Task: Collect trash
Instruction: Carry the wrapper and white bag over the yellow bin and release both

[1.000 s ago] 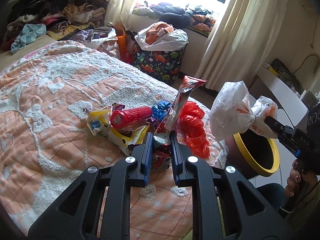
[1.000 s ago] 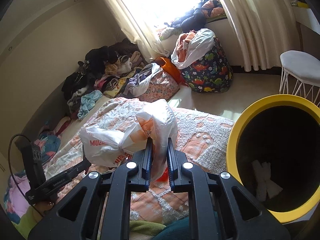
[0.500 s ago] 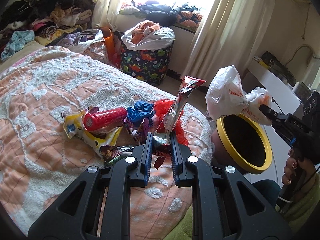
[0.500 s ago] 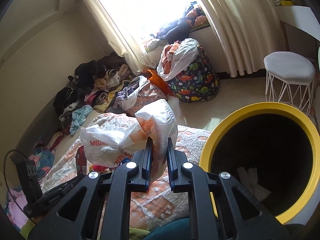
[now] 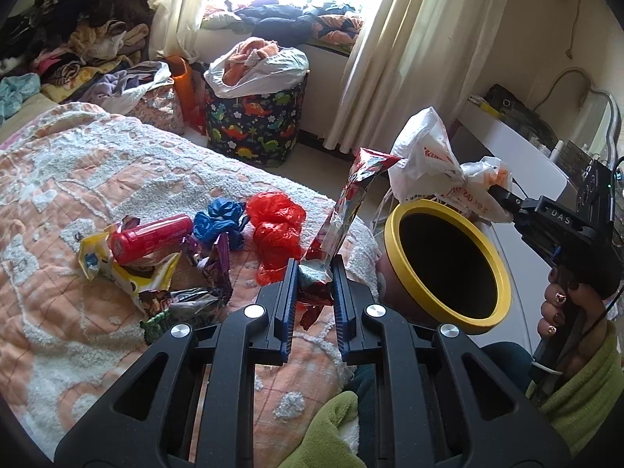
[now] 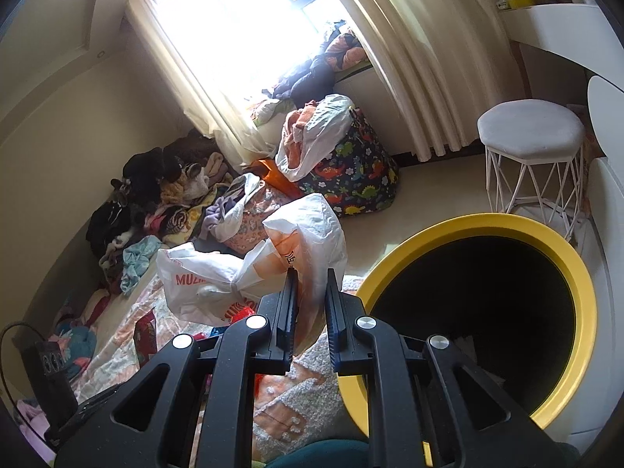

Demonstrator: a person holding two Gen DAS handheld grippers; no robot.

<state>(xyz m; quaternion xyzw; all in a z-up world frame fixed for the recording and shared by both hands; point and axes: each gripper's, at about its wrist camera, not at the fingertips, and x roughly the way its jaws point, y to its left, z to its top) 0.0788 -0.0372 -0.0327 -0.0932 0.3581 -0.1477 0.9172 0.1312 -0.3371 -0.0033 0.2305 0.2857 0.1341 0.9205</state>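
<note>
Left gripper clamps foil wrapper near bed edge — right gripper clamps white bag beside bin rim.

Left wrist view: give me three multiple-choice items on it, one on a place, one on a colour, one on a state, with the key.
1. Where does the red tube lie?
A. on the bedspread among wrappers
B. inside the bin
C. on the stool

2. What colour is the bin rim?
A. blue
B. yellow
C. white

3. What is the left gripper doing?
A. open over the bed
B. shut on a blue bag
C. shut on a red and silver wrapper

Key: 1 A, the tube rests on the bed beside yellow packaging. 2 B, a yellow ring edges the dark opening. 3 C, the wrapper stands up from between the closed fingers.
</note>
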